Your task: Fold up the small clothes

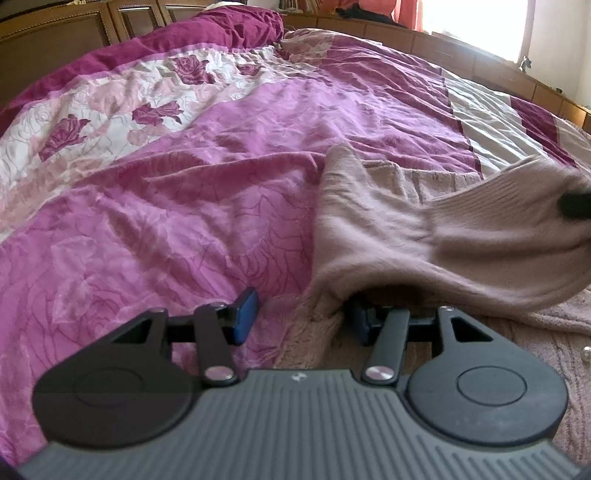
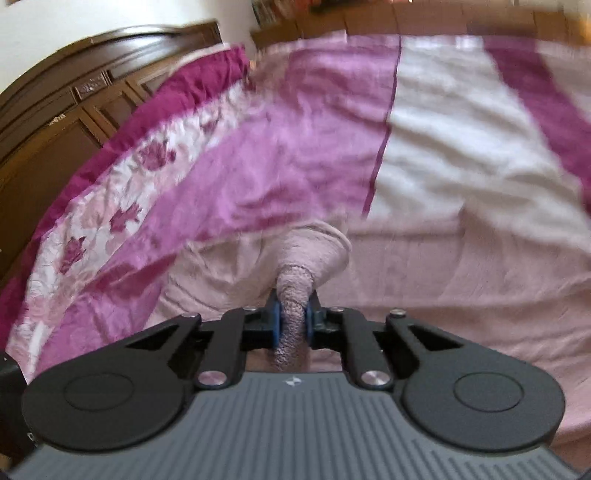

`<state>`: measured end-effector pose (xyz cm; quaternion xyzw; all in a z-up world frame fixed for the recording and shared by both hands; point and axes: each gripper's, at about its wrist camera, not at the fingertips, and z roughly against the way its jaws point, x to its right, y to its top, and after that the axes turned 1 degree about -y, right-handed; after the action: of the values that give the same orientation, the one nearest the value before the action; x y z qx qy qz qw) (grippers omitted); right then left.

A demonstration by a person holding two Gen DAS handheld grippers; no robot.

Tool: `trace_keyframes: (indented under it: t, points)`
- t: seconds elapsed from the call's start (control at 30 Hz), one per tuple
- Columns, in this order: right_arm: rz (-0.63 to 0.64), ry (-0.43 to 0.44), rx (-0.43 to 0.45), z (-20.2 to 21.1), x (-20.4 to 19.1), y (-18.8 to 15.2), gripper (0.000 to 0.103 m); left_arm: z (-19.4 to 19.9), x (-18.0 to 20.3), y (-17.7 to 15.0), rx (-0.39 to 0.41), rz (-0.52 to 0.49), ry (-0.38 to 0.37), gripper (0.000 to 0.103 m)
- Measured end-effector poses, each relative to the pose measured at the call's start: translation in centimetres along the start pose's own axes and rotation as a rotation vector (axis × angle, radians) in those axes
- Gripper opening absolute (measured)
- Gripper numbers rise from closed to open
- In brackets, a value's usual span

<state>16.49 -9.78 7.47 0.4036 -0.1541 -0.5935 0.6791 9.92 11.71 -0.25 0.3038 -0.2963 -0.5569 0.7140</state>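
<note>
A dusty-pink knit sweater [image 1: 388,229] lies on the bed at the right in the left wrist view. One sleeve is lifted and stretched off to the right. My left gripper [image 1: 303,317] is open low over the sweater's near edge. Its left pad [image 1: 245,314] is over the duvet, and its right pad is half hidden under a drooping fold of the sleeve. My right gripper [image 2: 293,325] is shut on the bunched ribbed sleeve [image 2: 295,291]. The sweater [image 2: 461,280] spreads out flat beyond it. A dark tip of the right gripper [image 1: 574,206] shows at the sleeve's end.
The bed is covered by a pink and magenta duvet [image 1: 184,192] with a rose-patterned band and a white stripe [image 2: 461,140]. A dark wooden headboard [image 2: 55,122] runs along the far left. A bright window [image 1: 480,22] stands beyond the far right.
</note>
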Motion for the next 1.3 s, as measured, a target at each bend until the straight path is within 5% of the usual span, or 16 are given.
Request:
trace_keyframes:
  t: [0.13,0.4,0.53,0.8,1.07,1.3]
  points:
    - [0.054,-0.084,0.059,1.2,0.5,-0.5,0.014,0.0,0.1,-0.1,0.001,-0.011,0.003,0.055]
    - [-0.018,-0.137,-0.059,-2.1,4.1,-4.7,0.017,-0.1,0.4,-0.2,0.004,-0.039,0.010,0.056]
    - [-0.082,-0.138,-0.047,-1.7,4.9,-5.2,0.048,0.4,0.7,-0.1,-0.010,-0.063,0.015,0.056]
    - [-0.031,-0.195,0.019,1.9,3.1,-4.3,0.059,3.1,0.8,1.0,-0.063,-0.049,-0.045,0.056]
    - [0.099,-0.095,0.031,1.0,-1.8,-3.8,0.061,5.0,1.2,2.4,-0.010,-0.036,-0.077,0.056]
    - [0.136,-0.078,-0.037,-3.4,-3.8,-4.2,0.061,2.2,2.2,2.2,-0.066,-0.073,-0.026,0.056]
